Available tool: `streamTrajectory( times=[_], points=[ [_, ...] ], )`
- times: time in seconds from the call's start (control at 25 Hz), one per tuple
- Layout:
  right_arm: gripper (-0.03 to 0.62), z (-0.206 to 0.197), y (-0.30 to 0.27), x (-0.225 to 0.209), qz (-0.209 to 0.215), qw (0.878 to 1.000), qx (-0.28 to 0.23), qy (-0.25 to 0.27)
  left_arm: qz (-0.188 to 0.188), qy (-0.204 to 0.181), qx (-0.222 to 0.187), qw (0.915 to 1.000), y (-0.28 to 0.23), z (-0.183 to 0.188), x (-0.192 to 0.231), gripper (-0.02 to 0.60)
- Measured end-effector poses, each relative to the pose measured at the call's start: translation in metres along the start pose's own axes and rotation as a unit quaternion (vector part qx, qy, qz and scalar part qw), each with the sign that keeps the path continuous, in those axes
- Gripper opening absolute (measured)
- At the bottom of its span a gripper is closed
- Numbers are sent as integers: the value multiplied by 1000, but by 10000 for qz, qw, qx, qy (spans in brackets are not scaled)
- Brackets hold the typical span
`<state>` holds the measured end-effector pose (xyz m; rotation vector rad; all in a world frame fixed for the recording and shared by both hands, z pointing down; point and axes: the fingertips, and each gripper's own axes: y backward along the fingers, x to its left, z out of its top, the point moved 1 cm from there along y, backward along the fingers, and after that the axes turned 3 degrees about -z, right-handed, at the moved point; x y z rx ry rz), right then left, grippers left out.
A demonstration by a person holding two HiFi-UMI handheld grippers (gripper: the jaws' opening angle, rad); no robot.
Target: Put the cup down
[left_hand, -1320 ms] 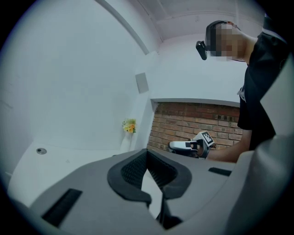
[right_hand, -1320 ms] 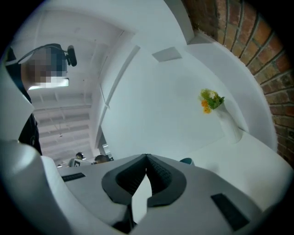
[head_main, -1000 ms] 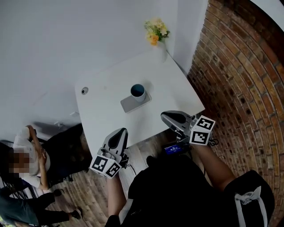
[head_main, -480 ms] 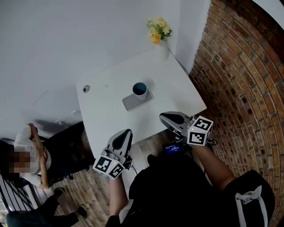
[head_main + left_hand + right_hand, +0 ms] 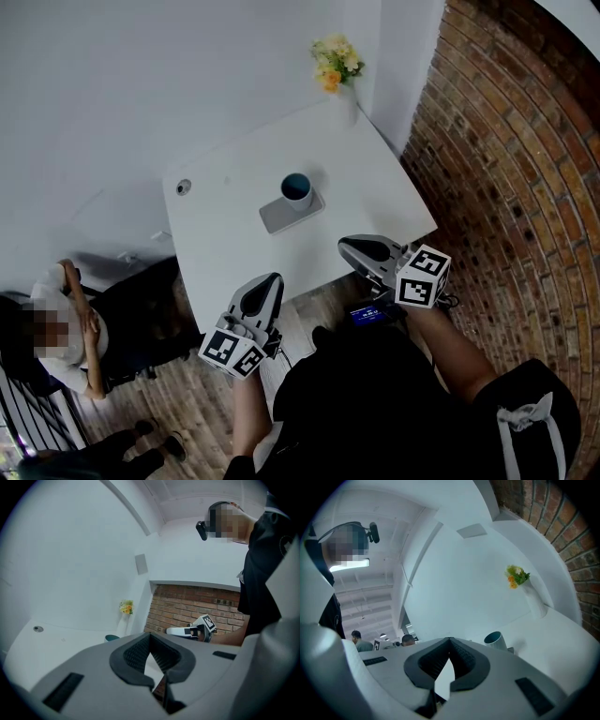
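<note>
A white cup (image 5: 296, 187) with a teal inside stands upright on a grey pad (image 5: 277, 217) in the middle of the white table (image 5: 375, 178). Both grippers hang short of the table's near edge, well apart from the cup. My left gripper (image 5: 267, 279) is shut with nothing in it, and so is my right gripper (image 5: 346, 246). In the right gripper view the cup (image 5: 495, 640) shows just beyond the shut jaws (image 5: 450, 640). From the left gripper (image 5: 150, 634), only the cup's rim (image 5: 111, 638) peeks over the jaws.
Yellow flowers (image 5: 336, 64) in a white vase stand at the table's far corner, by a white wall. A small round fitting (image 5: 184, 187) sits near the table's left edge. A brick wall (image 5: 506, 169) runs along the right. A seated person (image 5: 66, 337) is at the lower left.
Both grippers stay shut and nearly still; the left one has crept slightly right. The cup has not moved. A person at the lower left has walked mostly out of the picture.
</note>
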<state>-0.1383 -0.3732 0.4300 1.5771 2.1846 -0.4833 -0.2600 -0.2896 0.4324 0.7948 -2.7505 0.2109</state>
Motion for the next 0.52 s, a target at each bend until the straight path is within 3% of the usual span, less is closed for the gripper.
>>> streamTrajectory(
  times=[0.52],
  points=[
    [12, -1, 3, -5, -76, 9999, 11, 96, 10, -29, 1, 10000, -3, -1, -3, 8]
  ],
)
